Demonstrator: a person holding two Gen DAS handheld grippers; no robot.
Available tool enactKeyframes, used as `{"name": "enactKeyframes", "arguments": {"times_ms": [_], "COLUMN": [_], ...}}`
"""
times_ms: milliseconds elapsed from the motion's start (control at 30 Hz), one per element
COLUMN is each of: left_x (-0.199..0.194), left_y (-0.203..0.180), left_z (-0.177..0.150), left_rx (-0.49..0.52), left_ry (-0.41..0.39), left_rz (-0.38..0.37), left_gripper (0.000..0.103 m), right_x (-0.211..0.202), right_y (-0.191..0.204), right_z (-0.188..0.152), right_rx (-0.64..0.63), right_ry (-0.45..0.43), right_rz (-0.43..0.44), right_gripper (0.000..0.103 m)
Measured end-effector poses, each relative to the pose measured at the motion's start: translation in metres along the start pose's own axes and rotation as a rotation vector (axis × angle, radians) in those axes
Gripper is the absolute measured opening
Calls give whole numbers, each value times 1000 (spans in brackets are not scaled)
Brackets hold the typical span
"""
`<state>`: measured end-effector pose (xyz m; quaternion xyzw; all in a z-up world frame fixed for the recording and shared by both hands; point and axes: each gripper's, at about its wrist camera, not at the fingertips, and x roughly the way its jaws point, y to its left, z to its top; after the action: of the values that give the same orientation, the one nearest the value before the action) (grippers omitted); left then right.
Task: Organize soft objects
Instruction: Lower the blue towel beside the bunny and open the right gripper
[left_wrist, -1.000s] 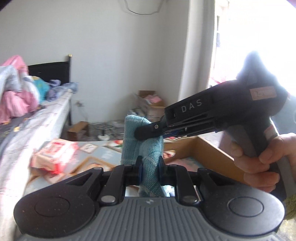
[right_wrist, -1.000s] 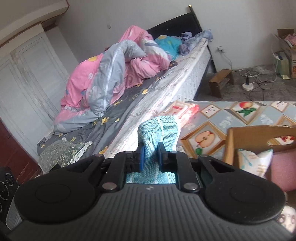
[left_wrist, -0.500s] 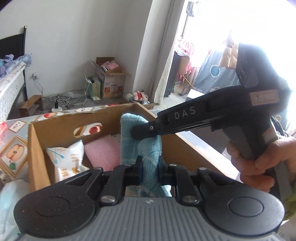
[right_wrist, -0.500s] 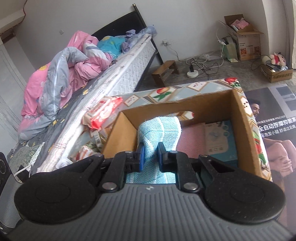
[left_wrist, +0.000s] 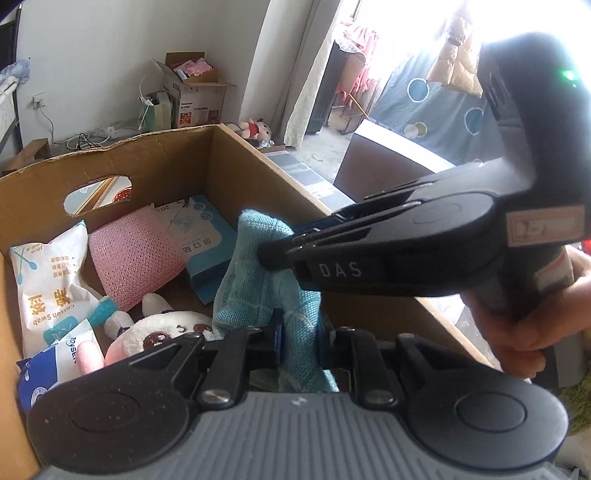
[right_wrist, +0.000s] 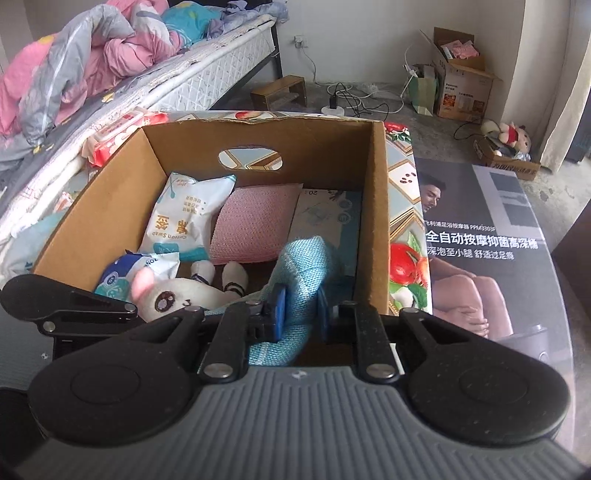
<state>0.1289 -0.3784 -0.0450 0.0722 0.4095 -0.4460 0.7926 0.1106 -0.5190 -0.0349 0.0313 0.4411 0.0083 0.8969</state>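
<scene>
Over the cardboard box (right_wrist: 122, 155), your left gripper (left_wrist: 297, 328) and right gripper (right_wrist: 299, 314) pinch the blue cloth (right_wrist: 303, 266), both jaws easing open. Release at five o'clock, beside the plush toy (right_wrist: 173, 295), clear of the wall.
</scene>
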Motion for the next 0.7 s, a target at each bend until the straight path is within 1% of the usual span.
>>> {"name": "enactKeyframes", "arguments": {"times_ms": [33, 67, 133, 167, 200, 267, 300, 333, 400, 467, 533, 600, 700], "left_x": [1, 6, 8, 12, 11, 6, 3, 0, -9, -19, -31, -44, -68], "left_y": [-3, -1, 0, 0, 1, 1, 0, -1, -4, -5, -6, -4, 1], "left_z": [-2, -2, -3, -1, -2, 0, 0, 0, 0, 1, 2, 2, 0], "left_rx": [9, 10, -3, -8, -13, -19, -15, -9, 6, 6, 11, 31, 47], "left_ry": [15, 34, 60, 63, 60, 42, 32, 22, 9, 7, -3, -14, -26], "left_rz": [2, 1, -11, -14, -14, -15, -10, 1, 11, 21, 44, 64, 89], "left_gripper": [21, 26, 33, 37, 40, 50, 54, 59, 62, 71, 76, 78, 83], "right_x": [-1, -1, -3, -7, -9, -17, -20, -25, -35, -47, -60, -73, -84], "right_y": [2, 2, 2, 2, 2, 3, 5, 6, 6, 3, -1, -4, -7], "right_z": [3, 4, 6, 8, 9, 11, 12, 12, 12, 13, 14, 13, 11], "right_rx": [-15, -25, -26, -23, -24, -27, -30, -30, -13, 40, 117, 209, 325], "right_ry": [1, 1, -4, -17, -29, -61, -78, -94, -120, -144, -166, -180, -170], "right_rz": [-8, -16, -5, 0, -8, -5, -8, -14, -14, 12, 59, 113, 186], "right_gripper": [19, 22, 25, 30, 43, 52, 56, 57, 59, 59, 59, 59, 62]}}
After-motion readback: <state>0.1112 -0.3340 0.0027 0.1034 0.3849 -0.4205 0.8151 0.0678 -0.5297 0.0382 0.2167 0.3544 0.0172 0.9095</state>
